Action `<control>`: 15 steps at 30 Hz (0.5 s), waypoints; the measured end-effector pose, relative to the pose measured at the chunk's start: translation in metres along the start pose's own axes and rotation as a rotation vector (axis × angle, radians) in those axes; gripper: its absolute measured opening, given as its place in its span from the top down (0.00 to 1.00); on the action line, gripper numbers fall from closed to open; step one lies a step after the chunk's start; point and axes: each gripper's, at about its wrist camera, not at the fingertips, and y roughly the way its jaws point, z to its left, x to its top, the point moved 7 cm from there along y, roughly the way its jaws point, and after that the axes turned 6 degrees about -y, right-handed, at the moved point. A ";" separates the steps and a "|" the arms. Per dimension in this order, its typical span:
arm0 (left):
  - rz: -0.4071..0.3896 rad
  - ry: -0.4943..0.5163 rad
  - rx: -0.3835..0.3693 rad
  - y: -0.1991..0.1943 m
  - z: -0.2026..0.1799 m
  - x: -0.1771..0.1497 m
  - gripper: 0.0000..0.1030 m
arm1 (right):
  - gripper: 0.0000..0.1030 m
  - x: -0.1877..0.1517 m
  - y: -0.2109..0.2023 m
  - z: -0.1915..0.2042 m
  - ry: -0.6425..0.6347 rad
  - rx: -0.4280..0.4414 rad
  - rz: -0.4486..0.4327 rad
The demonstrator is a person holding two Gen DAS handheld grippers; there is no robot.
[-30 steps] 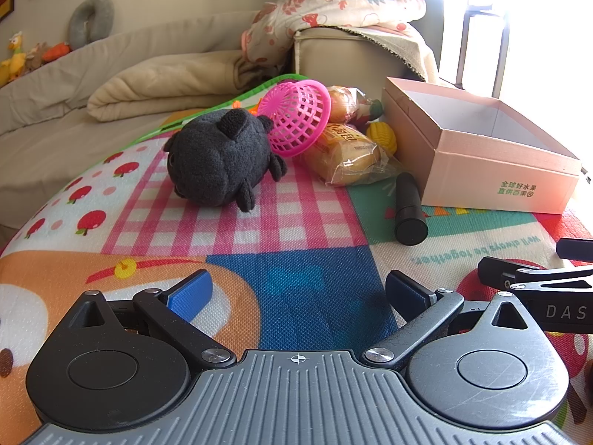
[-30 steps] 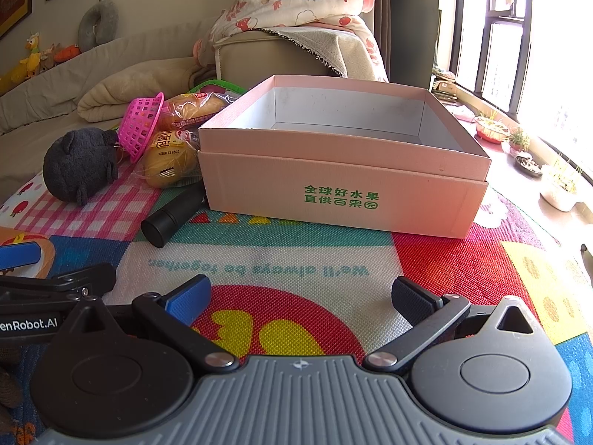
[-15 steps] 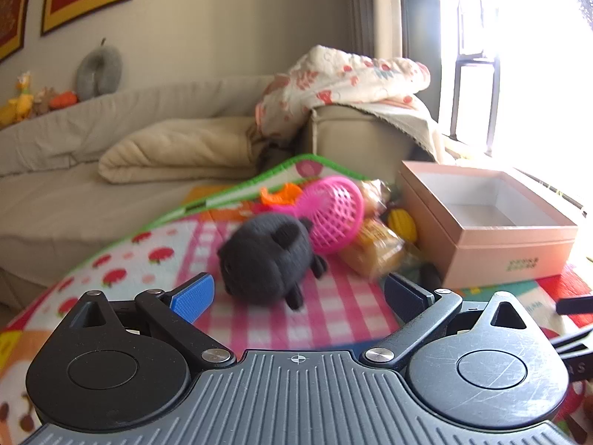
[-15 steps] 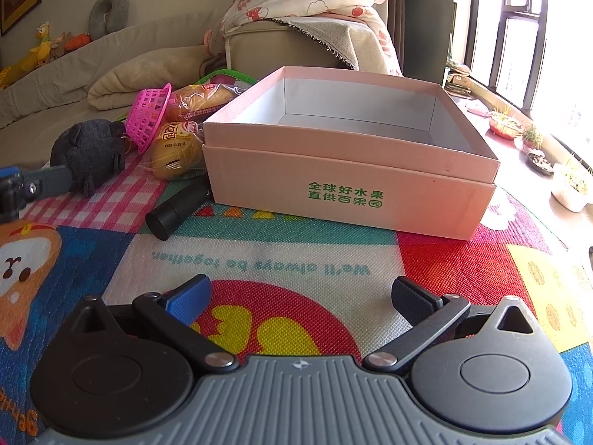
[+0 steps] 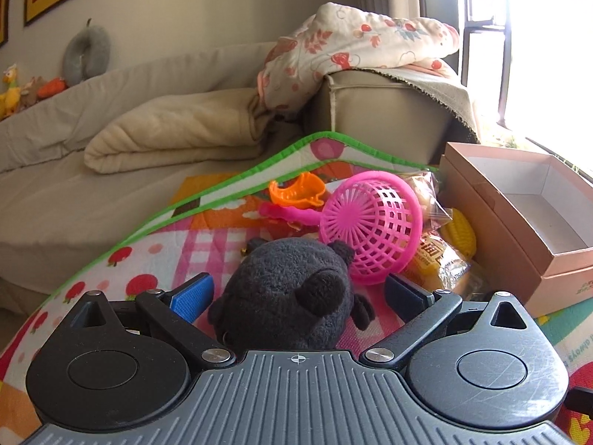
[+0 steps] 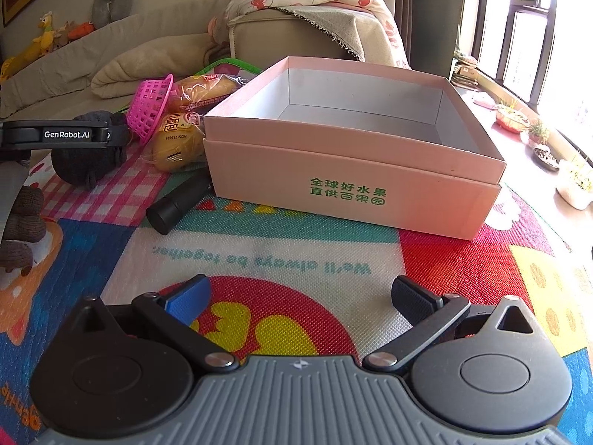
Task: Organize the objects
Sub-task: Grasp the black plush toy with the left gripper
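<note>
Straddling black plush toy [image 5: 285, 296], left fingers [image 5: 191, 296] spread | right fingers [image 6: 411, 298] spread, empty

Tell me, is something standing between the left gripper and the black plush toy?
Nothing visible does. The black plush toy already sits between the open jaws of the left gripper, with small gaps on both sides. The pink basket lies behind the toy, beyond the jaws.

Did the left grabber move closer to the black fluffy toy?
Yes. The left gripper has come forward to the black plush toy, which now sits between its open fingers. The pink box also looks nearer.
</note>
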 end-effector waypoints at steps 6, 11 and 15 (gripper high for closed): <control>0.000 -0.006 -0.032 -0.005 0.008 -0.007 0.27 | 0.00 0.002 0.002 0.001 0.001 -0.006 0.022; 0.007 -0.108 -0.157 -0.046 0.024 -0.022 0.27 | 0.00 0.003 0.002 0.003 0.000 -0.013 0.034; 0.005 -0.108 -0.190 -0.086 0.034 -0.046 0.27 | 0.00 0.016 0.002 0.013 0.005 0.068 0.027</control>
